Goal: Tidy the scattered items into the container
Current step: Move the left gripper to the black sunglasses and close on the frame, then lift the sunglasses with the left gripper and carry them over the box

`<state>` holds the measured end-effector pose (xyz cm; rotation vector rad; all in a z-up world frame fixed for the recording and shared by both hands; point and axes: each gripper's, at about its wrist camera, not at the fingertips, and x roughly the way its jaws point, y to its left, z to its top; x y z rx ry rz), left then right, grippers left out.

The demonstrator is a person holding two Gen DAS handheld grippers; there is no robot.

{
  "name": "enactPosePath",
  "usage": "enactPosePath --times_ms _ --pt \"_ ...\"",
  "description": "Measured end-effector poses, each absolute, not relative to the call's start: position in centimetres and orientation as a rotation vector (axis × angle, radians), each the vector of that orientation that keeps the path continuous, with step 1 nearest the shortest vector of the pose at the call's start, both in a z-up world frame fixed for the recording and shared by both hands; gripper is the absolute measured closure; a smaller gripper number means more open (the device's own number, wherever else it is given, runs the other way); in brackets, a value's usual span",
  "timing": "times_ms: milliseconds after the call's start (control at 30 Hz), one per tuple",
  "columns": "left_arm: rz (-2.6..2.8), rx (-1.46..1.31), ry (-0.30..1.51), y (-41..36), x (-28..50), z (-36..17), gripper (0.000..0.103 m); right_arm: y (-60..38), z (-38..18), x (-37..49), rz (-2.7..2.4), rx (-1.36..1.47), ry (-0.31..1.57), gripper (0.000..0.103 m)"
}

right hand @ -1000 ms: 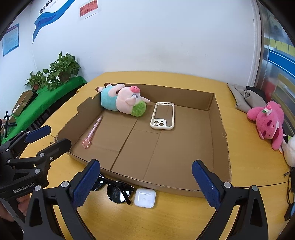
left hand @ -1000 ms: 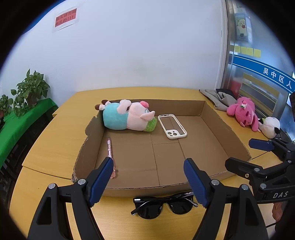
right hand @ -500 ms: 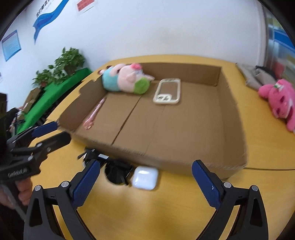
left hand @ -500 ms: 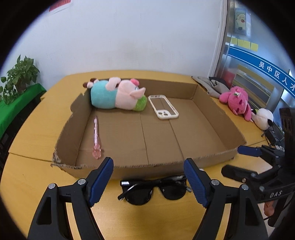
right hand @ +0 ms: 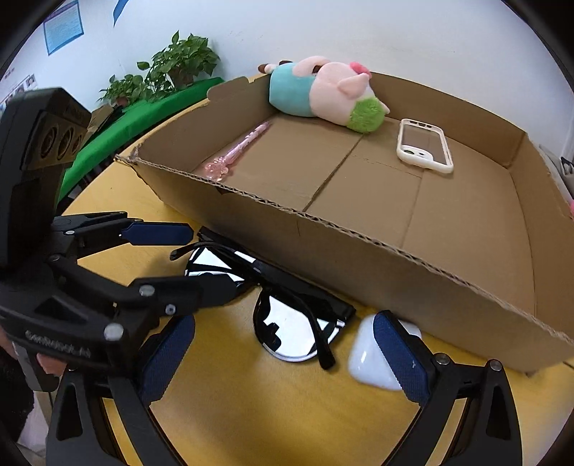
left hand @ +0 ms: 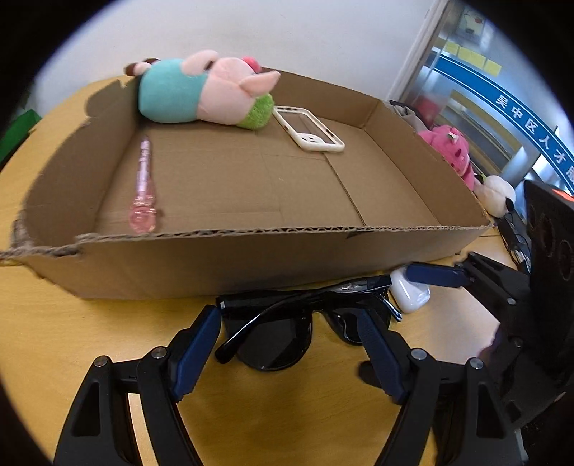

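A plain white wall (right hand: 412,32) closes the back of the room. Blue posters (right hand: 64,25) hang on it at the upper left. Below them, leafy potted plants (right hand: 179,64) stand on a low surface covered in green cloth (right hand: 118,125). The wooden table (left hand: 36,340) is yellow and smooth. To the right, a glass door (left hand: 477,93) carries a blue band with white characters and some yellow notes. Even daylight fills the room.

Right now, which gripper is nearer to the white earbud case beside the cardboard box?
Right. The right gripper has one finger overlapping the white earbud case; the left gripper straddles the black sunglasses, beside it.
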<state>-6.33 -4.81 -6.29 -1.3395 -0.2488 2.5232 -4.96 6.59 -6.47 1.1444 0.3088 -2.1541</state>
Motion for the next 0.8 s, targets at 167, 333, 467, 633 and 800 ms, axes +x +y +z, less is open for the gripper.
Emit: enactPosePath --times_ms 167,333,467,633,800 --pt "2.511 -1.390 -0.237 -4.9 -7.0 -7.5 0.032 5.3 -7.5 -5.2 -2.139 1.130 0.374 0.001" --pt "2.530 -1.408 -0.144 -4.7 -6.0 -7.3 0.044 5.0 -8.6 -4.9 -2.106 1.178 0.353 0.003" --pt "2.536 -1.415 -0.152 -5.2 -4.7 -7.3 0.048 5.1 -8.5 -4.2 -2.092 1.169 0.374 0.014" --pt "2.517 -1.412 -0.138 -5.0 -2.9 -7.4 0.048 5.3 -8.3 -2.9 -2.069 1.156 0.425 0.025" --pt "2.515 -1.411 -0.105 -4.3 -2.3 -7.4 0.047 4.9 -8.4 -1.4 -2.066 1.137 0.499 0.030"
